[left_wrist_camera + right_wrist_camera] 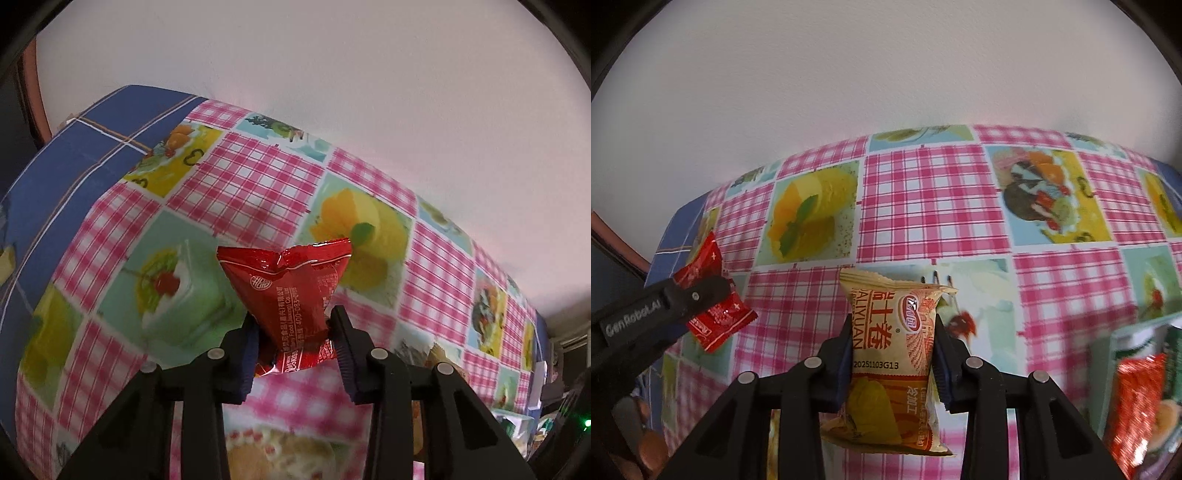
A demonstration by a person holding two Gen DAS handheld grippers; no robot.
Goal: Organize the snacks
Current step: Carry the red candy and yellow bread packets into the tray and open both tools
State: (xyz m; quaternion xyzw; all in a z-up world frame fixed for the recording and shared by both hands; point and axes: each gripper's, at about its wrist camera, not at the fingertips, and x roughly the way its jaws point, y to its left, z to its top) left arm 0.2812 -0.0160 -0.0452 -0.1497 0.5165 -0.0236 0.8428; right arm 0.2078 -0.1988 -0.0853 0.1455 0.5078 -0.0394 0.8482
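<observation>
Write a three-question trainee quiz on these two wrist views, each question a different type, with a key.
1. True or false: the left gripper is shut on a red snack packet.
2. Multiple choice: the right gripper holds (A) a green box, (B) a yellow-orange snack packet, (C) nothing.
3. Fill in: the table is covered by a pink ____ tablecloth with dessert pictures.

Key: 1 true; 2 B; 3 checked.
</observation>
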